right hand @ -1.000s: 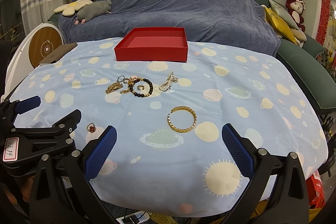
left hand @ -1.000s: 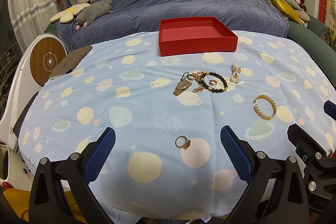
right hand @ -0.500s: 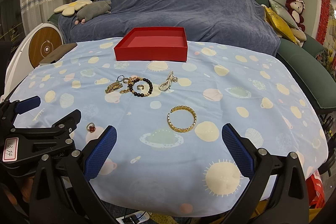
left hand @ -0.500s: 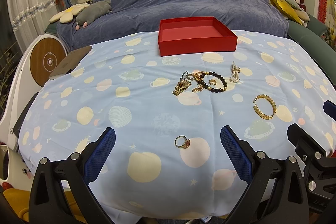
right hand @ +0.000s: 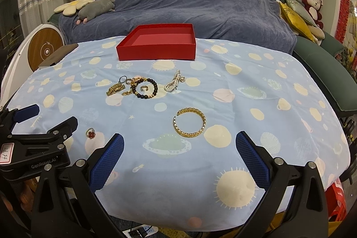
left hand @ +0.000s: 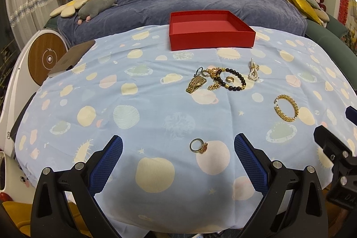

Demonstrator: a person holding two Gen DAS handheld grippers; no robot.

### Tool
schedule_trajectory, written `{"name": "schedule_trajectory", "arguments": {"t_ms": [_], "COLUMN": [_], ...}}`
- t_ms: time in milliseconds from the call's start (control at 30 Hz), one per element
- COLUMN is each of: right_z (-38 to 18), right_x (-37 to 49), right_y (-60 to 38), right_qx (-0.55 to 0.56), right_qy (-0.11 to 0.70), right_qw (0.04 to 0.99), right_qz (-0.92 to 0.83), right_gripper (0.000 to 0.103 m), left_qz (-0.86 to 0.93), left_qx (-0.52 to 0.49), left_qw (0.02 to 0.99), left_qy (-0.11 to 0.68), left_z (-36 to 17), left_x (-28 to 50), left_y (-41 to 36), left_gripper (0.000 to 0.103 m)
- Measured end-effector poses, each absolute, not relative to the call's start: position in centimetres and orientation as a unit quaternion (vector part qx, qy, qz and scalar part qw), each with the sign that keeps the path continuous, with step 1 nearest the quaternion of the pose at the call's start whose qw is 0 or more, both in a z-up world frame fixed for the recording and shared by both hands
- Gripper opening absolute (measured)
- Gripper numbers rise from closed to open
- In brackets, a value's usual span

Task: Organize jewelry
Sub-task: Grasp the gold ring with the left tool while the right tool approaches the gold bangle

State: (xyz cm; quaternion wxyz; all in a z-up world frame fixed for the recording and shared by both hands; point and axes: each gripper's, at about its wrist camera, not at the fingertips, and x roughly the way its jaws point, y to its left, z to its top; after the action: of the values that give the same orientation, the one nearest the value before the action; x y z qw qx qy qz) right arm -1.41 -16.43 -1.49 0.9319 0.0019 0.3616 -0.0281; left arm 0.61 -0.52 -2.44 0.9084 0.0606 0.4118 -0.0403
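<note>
Not started yet: the red box [left hand: 209,31] at 12 o'clock on the surface [left hand: 138,126] is empty, w/ all jewelry still outside it. Left gripper [left hand: 178,162] and right gripper [right hand: 179,161] both have jaws wide apart, holding nothing. Ring [left hand: 198,145] lies flat, stone toward 4 o'clock. Cuff [right hand: 189,122] opens toward 9. Pearl piece [right hand: 174,83] runs 7 to 1.

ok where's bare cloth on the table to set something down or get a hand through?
Free: the whole left side, from the brown pad down past the ring; the right side beyond the gold bangle; a strip between the red box and the jewelry. Crowded: the centre cluster, bead bracelet to pearl piece.
</note>
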Motion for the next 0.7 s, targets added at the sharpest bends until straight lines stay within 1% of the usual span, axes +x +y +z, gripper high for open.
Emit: {"name": "schedule_trajectory", "arguments": {"t_ms": [100,300,467,500,533,633,667,700], "right_z": [-1.8,-3.1,-3.8,-3.9,-4.1,-4.3,-4.3,-4.3], "right_x": [-1.2,-0.3,0.3,0.4,0.4,0.7,0.7,0.8], "right_y": [-17.0,-17.8,-18.1,-18.2,-18.2,-18.2,-18.3,-18.3], "right_qx": [0.006,0.012,0.019,0.022,0.023,0.023,0.025,0.024], "right_qy": [0.366,0.383,0.393,0.393,0.394,0.398,0.397,0.396], "right_qw": [0.930,0.923,0.919,0.918,0.918,0.917,0.917,0.917], "right_qz": [-0.030,-0.036,-0.037,-0.035,-0.034,-0.035,-0.034,-0.034], "right_gripper": [0.098,0.098,0.098,0.098,0.098,0.098,0.098,0.098], "left_qz": [-0.049,-0.053,-0.067,-0.074,-0.079,-0.076,-0.080,-0.083], "left_qx": [0.054,0.066,0.046,0.037,0.029,0.037,0.034,0.034], "left_qw": [0.899,0.892,0.878,0.874,0.871,0.876,0.876,0.877], "left_qy": [0.431,0.443,0.471,0.479,0.484,0.476,0.474,0.472], "left_z": [-3.6,-5.8,-7.4,-7.7,-7.9,-8.0,-7.9,-7.9], "left_x": [0.9,1.5,2.9,3.2,3.5,3.7,3.8,3.8], "left_y": [0.2,0.6,0.5,0.5,0.6,0.1,0.0,-0.1], "left_gripper": [0.098,0.097,0.080,0.071,0.068,0.066,0.065,0.060]}}
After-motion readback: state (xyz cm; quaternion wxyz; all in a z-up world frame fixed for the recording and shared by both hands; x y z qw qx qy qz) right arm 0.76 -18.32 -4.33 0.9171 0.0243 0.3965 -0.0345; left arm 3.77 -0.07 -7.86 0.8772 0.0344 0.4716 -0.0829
